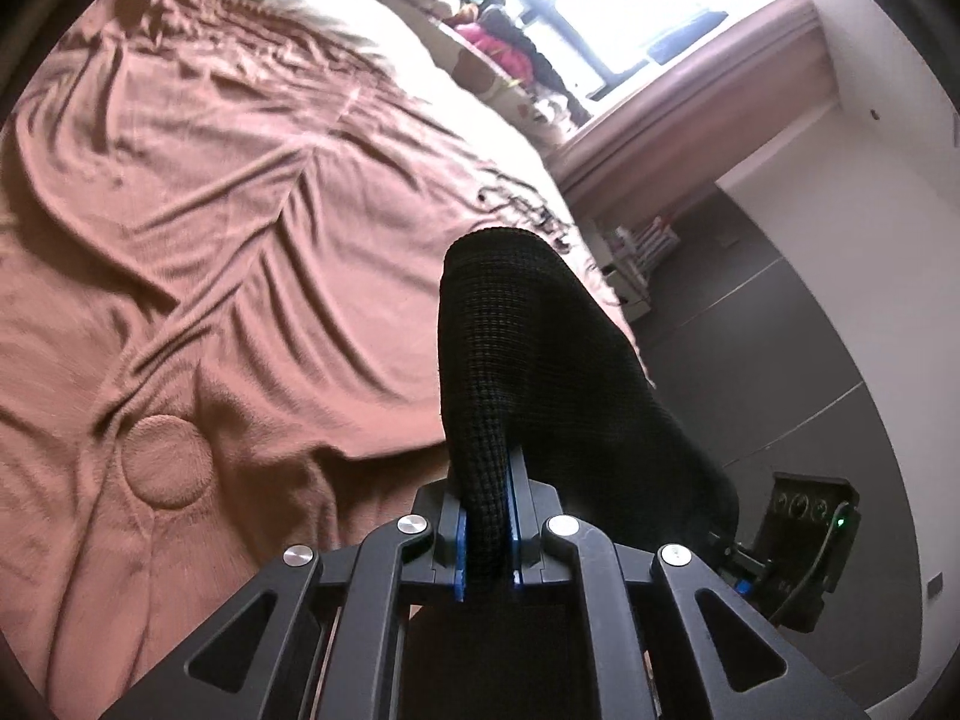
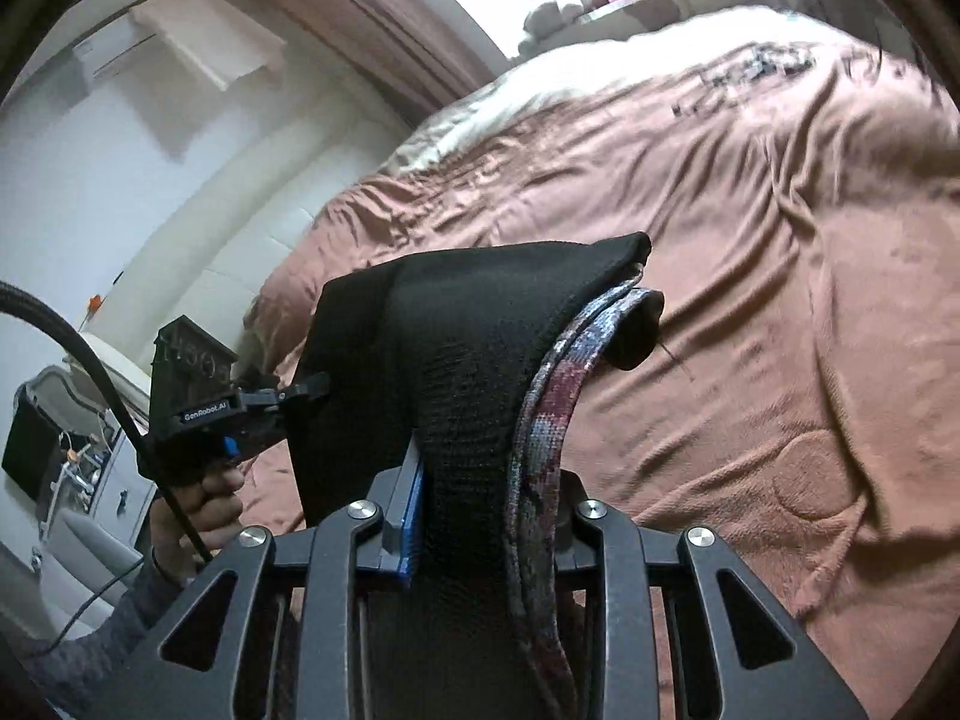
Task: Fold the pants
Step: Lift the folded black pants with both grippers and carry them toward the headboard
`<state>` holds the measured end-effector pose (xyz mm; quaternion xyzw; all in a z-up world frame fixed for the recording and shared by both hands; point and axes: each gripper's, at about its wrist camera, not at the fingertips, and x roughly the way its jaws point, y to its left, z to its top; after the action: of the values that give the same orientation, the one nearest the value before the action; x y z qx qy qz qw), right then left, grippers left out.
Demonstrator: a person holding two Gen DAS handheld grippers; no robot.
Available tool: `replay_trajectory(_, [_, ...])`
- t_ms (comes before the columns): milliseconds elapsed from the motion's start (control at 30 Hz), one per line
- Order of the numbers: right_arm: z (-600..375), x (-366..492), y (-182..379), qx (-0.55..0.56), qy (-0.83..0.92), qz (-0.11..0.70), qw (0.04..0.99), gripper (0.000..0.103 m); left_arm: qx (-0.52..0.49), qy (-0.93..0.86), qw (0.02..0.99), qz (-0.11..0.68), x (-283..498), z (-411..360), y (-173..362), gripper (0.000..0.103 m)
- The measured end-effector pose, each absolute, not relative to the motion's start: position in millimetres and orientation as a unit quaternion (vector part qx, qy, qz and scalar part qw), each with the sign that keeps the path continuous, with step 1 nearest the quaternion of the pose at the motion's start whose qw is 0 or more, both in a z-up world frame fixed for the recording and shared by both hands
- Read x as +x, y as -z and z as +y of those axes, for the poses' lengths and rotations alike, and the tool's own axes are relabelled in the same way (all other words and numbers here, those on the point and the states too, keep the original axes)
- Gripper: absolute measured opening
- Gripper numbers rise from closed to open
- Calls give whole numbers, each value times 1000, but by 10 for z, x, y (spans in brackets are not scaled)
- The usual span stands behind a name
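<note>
Both grippers are clamped on the black knit pants (image 1: 528, 360), which hang in the air over the bed. Left gripper (image 1: 487, 531): jaws nearly shut, blue pads (image 1: 513, 516) pinching a thin fold of the fabric; the cloth rises ahead of the fingers and drapes to the right. Right gripper (image 2: 474, 516): jaws partly closed around a thicker bunch, black fabric plus a patterned purple-grey waistband (image 2: 543, 420) pressed between the pads. In the right wrist view, the left gripper (image 2: 300, 390) grips the far edge of the same garment, with a hand (image 2: 207, 504) on its handle. Below lies a rumpled brown bedspread (image 1: 240, 210). Window sill (image 1: 480, 54) holds a pile of clothes. No containers visible in either view.
</note>
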<state>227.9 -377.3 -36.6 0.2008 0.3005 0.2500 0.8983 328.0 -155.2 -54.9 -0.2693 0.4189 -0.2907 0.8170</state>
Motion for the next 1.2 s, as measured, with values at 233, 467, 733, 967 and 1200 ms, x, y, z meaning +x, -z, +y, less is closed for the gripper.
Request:
replay_trajectory(233, [-3748,1665,71,184,-257,258,913,26,-268,295,835,379,2899,-1453,16,10])
replay_trajectory(467, [-3725,1054,-200,174,-258,230,922,26,-258,300,850,347,2423,-1346,-436,10])
replay_trajectory(733, [-3550,445,-451,156,-257,207,931,26,-245,305,864,316,1881,-1203,-850,10])
replay_trajectory(967, [-3395,91,-557,137,-262,186,937,26,-232,306,875,294,1436,-1039,-1114,10])
replay_trajectory(1200, [-3283,-101,-567,130,-271,171,938,26,-223,297,887,274,1162,-860,-1298,10])
